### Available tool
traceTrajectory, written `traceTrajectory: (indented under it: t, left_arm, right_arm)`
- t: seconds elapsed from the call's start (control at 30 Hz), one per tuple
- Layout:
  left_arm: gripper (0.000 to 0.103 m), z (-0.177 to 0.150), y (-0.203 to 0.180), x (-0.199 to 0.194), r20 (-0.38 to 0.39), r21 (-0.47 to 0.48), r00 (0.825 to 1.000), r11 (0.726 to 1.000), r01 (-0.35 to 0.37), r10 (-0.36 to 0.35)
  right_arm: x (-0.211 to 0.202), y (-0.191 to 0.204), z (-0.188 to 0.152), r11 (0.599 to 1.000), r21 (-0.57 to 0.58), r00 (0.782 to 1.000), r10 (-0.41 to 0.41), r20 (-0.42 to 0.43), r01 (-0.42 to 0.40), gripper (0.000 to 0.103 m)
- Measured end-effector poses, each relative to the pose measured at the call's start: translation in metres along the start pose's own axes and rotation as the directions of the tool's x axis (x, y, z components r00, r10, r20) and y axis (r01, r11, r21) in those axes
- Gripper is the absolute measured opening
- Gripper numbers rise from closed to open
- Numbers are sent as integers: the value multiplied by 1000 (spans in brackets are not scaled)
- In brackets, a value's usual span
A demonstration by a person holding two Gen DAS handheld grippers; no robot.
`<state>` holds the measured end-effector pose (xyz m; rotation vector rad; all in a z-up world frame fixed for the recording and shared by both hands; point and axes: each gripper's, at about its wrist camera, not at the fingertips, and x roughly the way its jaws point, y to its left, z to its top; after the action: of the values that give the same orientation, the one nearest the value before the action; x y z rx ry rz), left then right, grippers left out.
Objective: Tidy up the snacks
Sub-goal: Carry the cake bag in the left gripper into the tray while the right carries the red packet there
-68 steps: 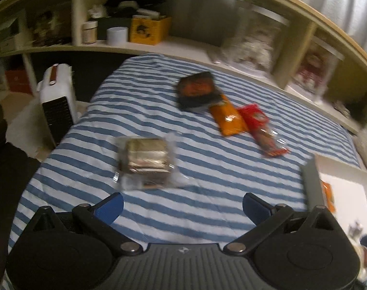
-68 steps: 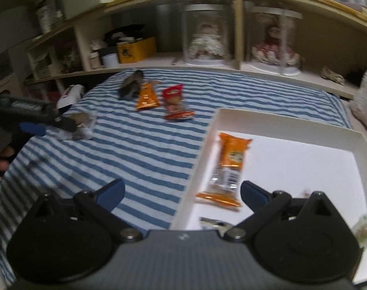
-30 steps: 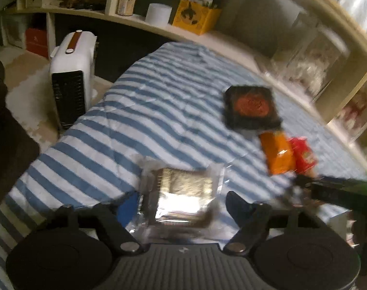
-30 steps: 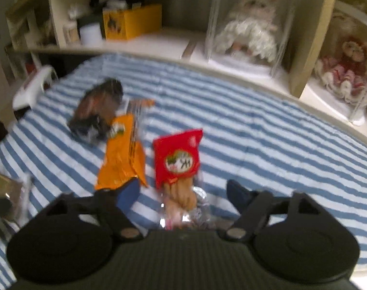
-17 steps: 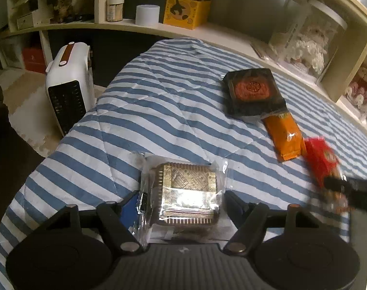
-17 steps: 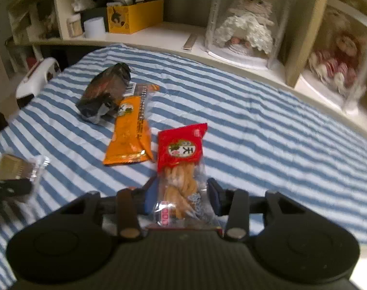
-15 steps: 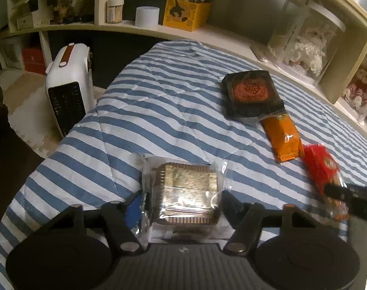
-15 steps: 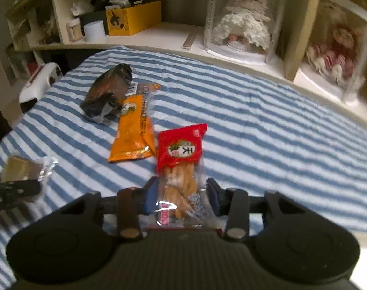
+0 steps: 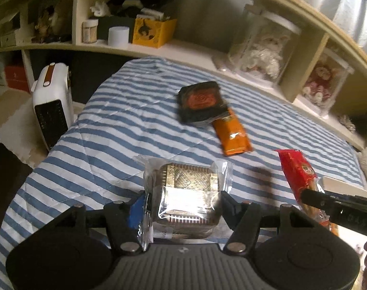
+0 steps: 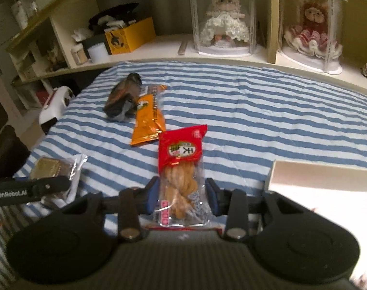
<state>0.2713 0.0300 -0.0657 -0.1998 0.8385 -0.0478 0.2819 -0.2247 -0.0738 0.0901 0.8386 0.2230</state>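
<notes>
A gold square cake in clear wrap sits between the pads of my left gripper, which is shut on it just above the striped cover. My right gripper grips a red packet of fried twists, and its jaws are still closing on it. Each gripper shows in the other's view: the red packet at the right, the gold cake at the left. An orange packet and a dark packet lie together farther back on the cover.
A white box stands on the blue-striped cover at the right, close to my right gripper. Behind runs a shelf with doll cases and a yellow box. A white heater stands on the floor at the left.
Both grippers have closed on their packets and raised them off the cover. The right one has carried the red packet to the right, up to the white box.
</notes>
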Motion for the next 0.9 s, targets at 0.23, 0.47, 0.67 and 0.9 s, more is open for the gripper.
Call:
traceTrajectory:
  t: [0.23, 0.47, 0.67, 0.9]
  left_arm:
    - [65, -1, -16, -31, 36, 33, 999, 999, 27, -29]
    - [65, -12, -37, -57, 68, 61, 994, 995, 83, -88]
    - [65, -18, -55, -76, 97, 88, 987, 989, 119, -127]
    - [65, -24, -76, -89, 113, 84, 974, 979, 188, -197]
  right_arm:
    - [-44, -11, -11, 999, 36, 997, 4, 73, -6, 46]
    - [-95, -32, -26, 997, 76, 990, 16, 143, -27, 46]
    - [-131, -53, -42, 995, 97, 981, 5, 194, -24, 47]
    - [-164, -84, -63, 990, 142, 969, -14, 245, -22, 47]
